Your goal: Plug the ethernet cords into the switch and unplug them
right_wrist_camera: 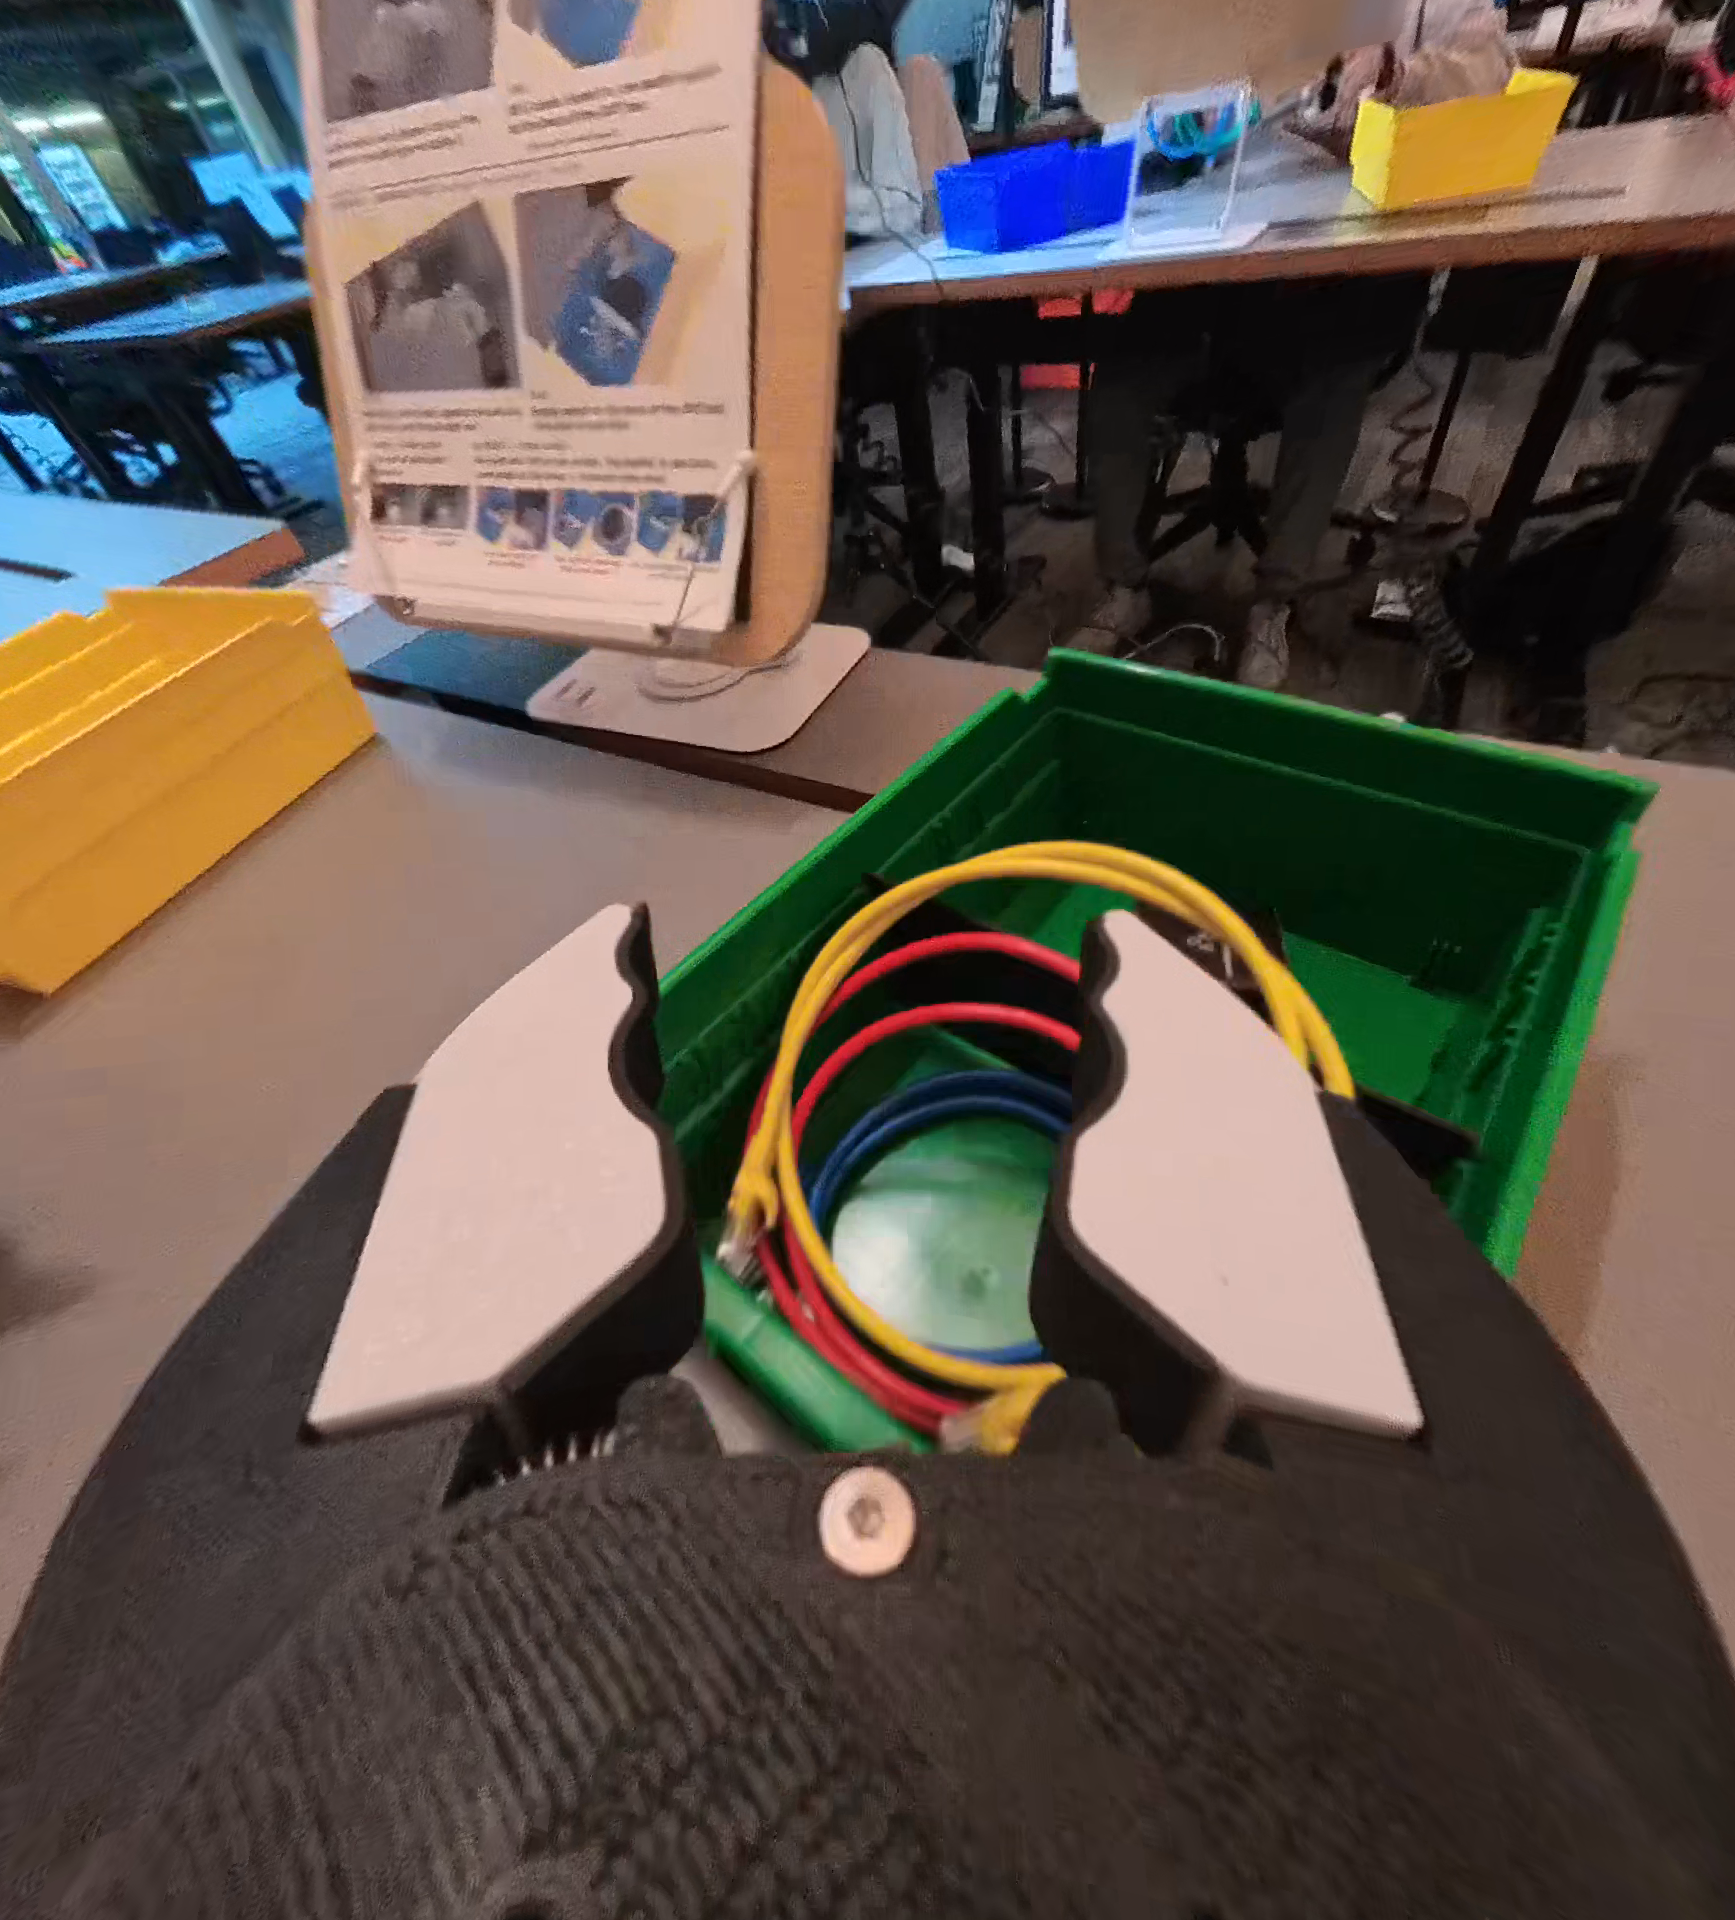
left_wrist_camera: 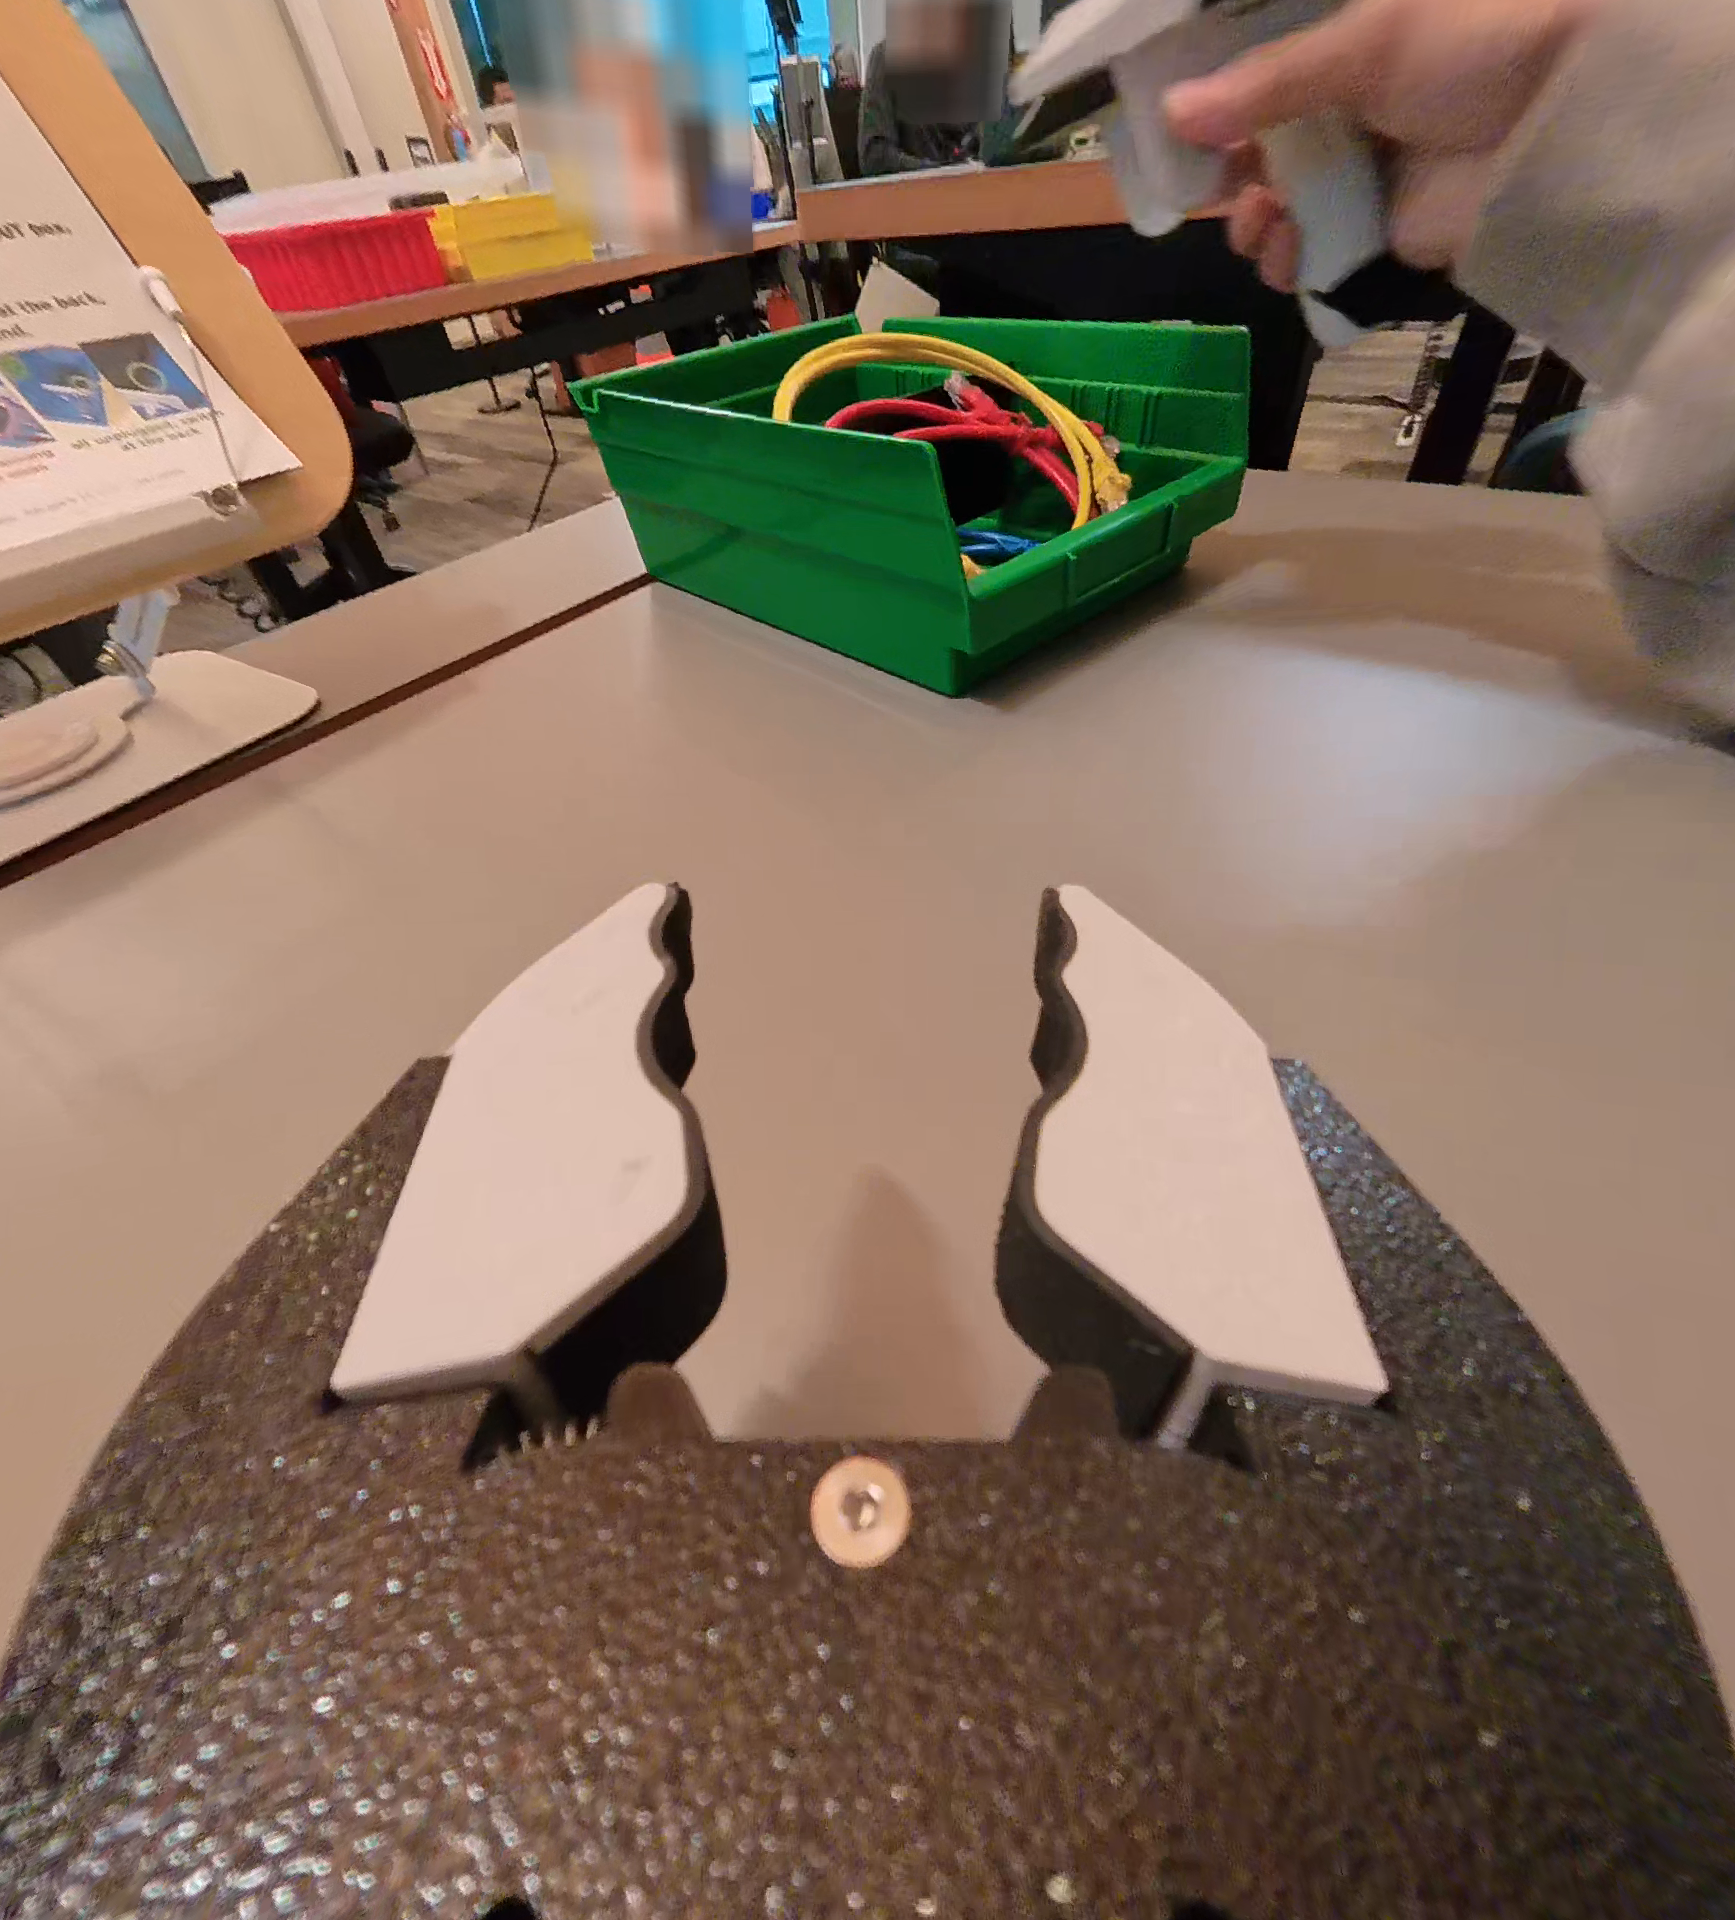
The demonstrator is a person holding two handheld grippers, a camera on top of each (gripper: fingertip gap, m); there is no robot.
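A green bin (left_wrist_camera: 811,520) stands on the grey table and holds coiled yellow cords (left_wrist_camera: 904,358), red cords (left_wrist_camera: 956,426) and a blue cord (left_wrist_camera: 993,542). A black object, perhaps the switch (right_wrist_camera: 1195,940), lies partly hidden under the cords. My left gripper (left_wrist_camera: 863,914) is open and empty, low over bare table, well short of the bin. My right gripper (right_wrist_camera: 863,945) is open and empty, hovering above the bin (right_wrist_camera: 1414,821), with the yellow cords (right_wrist_camera: 1008,862), red cords (right_wrist_camera: 946,1023) and blue cords (right_wrist_camera: 936,1101) showing between its fingers. In the left wrist view a blurred hand and sleeve (left_wrist_camera: 1445,135) hold the right gripper's handle.
An instruction sheet on a wooden stand (left_wrist_camera: 63,343) is at the table's left edge; it also shows in the right wrist view (right_wrist_camera: 572,343). Stacked yellow bins (right_wrist_camera: 115,769) lie left of the green bin. Other tables with red, yellow and blue bins stand behind. The grippers' ends are close to 35 cm from one another.
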